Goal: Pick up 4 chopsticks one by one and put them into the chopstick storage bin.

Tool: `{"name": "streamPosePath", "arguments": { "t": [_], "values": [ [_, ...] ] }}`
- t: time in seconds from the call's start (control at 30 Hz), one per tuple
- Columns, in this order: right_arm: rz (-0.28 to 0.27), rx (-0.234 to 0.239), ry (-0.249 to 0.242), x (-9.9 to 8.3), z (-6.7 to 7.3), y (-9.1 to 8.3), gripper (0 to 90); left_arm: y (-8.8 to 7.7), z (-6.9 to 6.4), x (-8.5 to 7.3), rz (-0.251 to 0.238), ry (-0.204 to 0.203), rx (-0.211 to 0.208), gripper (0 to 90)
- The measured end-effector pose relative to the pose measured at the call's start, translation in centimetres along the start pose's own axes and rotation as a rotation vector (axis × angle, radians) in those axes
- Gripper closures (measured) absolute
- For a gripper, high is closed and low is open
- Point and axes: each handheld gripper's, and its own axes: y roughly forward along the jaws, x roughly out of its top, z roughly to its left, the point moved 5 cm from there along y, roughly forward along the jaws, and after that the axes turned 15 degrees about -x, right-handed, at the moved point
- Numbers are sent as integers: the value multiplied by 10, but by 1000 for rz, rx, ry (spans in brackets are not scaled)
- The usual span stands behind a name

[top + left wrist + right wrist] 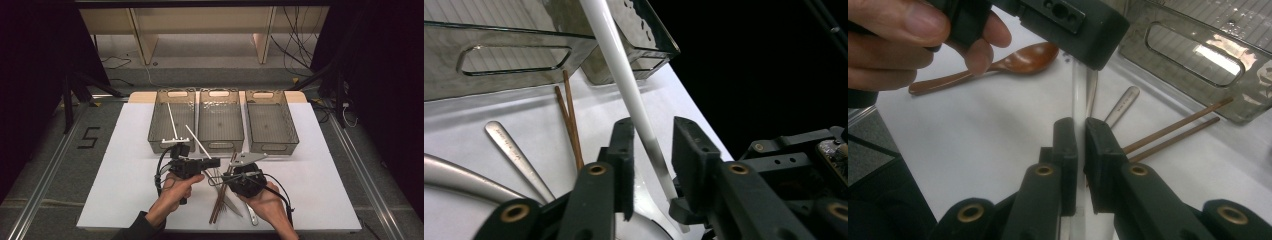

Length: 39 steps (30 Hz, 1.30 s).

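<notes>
White board covers the bench (125,165), and we see three smoky translucent bins (221,120) in a row at its far side. Our left tongs (651,145) stand wide apart, with a white stick (624,75) running up between the jaws, close to both; we cannot tell if it touches either. From above, that stick (198,141) slants from the left tongs (212,162) toward the bins, and a second white stick (171,120) leans in the leftmost bin. Our right tongs (1080,145) are drawn narrow around a thin pale rod (1079,95); whether they truly pinch it we cannot tell. On the bench near both tongs lie a pair of brown chopsticks (1173,132), a metal utensil handle (1120,107) and a wooden spoon (998,65). The left hand (913,40) grips its tool just above the spoon.
</notes>
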Motion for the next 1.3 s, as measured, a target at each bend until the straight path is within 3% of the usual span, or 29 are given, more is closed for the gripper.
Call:
{"name": "streamPosePath", "arguments": {
  "t": [0.3,0.37,0.4,0.53,0.77,1.03,1.3],
  "values": [
    [-6,6,5,-1,1,1,835,-1,-3,0,-13,-33,-66,834],
    [-7,10,11,-1,0,1,797,-3,-3,1,-9,-24,-65,838],
    [-11,23,16,0,-2,-2,728,-4,-2,3,-10,-24,-67,839],
    [-29,41,32,0,-8,-8,635,-14,0,10,-12,19,-30,839],
    [-23,10,61,-8,-22,-11,444,-38,3,27,-3,97,55,839],
    [-16,-31,101,-18,-32,-11,329,-58,11,49,-17,114,93,838],
    [-14,-39,119,-30,-38,-12,299,-70,15,75,-14,146,147,838]
  ]
}}
